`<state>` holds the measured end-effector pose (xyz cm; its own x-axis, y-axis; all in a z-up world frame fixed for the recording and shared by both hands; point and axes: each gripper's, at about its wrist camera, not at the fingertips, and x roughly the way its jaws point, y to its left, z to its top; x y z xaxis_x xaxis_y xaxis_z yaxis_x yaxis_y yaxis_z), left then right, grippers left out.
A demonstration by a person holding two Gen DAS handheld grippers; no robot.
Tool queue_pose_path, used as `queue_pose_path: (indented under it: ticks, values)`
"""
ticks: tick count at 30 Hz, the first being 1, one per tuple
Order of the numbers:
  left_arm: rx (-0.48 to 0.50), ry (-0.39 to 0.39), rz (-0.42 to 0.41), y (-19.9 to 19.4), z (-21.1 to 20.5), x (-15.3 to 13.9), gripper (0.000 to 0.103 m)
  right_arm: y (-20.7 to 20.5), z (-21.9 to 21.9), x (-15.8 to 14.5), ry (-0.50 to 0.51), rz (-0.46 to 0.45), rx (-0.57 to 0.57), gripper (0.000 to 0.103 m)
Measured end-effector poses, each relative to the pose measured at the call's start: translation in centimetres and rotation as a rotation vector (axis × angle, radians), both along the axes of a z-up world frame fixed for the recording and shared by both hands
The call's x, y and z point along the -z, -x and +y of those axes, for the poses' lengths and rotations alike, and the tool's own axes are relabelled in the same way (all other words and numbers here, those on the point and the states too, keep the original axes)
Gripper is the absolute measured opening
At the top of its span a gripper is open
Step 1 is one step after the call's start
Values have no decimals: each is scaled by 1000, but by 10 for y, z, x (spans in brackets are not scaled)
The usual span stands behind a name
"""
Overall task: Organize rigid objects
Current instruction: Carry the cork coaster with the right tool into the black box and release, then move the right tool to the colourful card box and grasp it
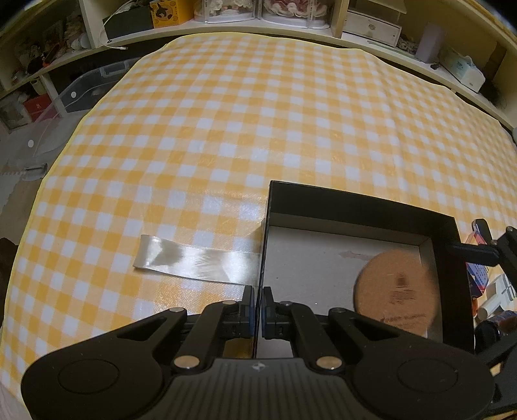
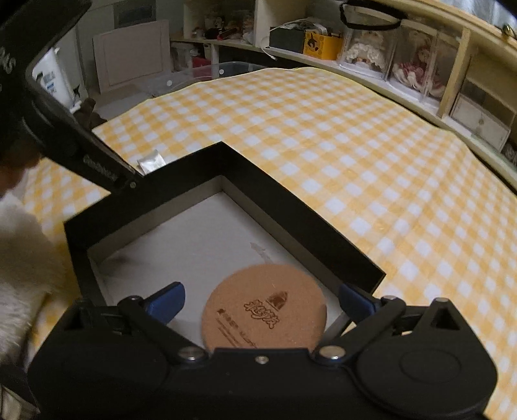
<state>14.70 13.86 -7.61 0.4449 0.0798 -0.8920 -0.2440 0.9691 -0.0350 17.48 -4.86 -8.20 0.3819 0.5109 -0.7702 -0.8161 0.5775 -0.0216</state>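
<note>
Two grippers in play and we're right over the black box point(image 2: 290, 206) on the yellow-and-white checked cloth point(image 1: 258, 113). L gripper point(image 1: 258, 310) first: its jaws are pinched tight on the box's left wall, one blue-padded finger outside, the other inside, wall sandwiched btwn them w/ no gap showing. R gripper point(image 2: 261, 300) is spread wide, blue pads point(image 2: 164, 300) well apart at either side, nothing between them but air, and it hangs above the near end of the box. Below it we've got the round cork coaster point(image 2: 263, 310), printed side up, lying flat on the pale grey box floor near the right-hand wall; in the left wrist view that same coaster point(image 1: 397, 290) looks a bit blurred, sitting in the box's right half, not in contact w/ either gripper as far as we can see. Rest of the box floor is bare apart from a small scuff. Off the box's left side a strip of shiny white ribbon point(image 1: 194, 258) lies flat on the cloth, its end reaching the box wall. At far right in the left wrist view we catch a few small items point(image 1: 491, 290) beside the box, too cramped to name. Shelving point(image 1: 274, 19) w/ boxes and display cases runs behind the table.
</note>
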Motion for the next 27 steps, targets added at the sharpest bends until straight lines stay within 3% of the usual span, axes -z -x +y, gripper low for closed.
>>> queue_pose_path:
  ticks: [10,19,27]
  values:
    - [0,-1,1,0,-1,0,4,5,-20,-27,-60,92,92,102]
    - [-5,0,10,1,5,4,8,7,-67,-66,-164,6,244,103]
    - [-9,1,11,1,5,3,8,-14,-126,-84,-237,-54,505,103]
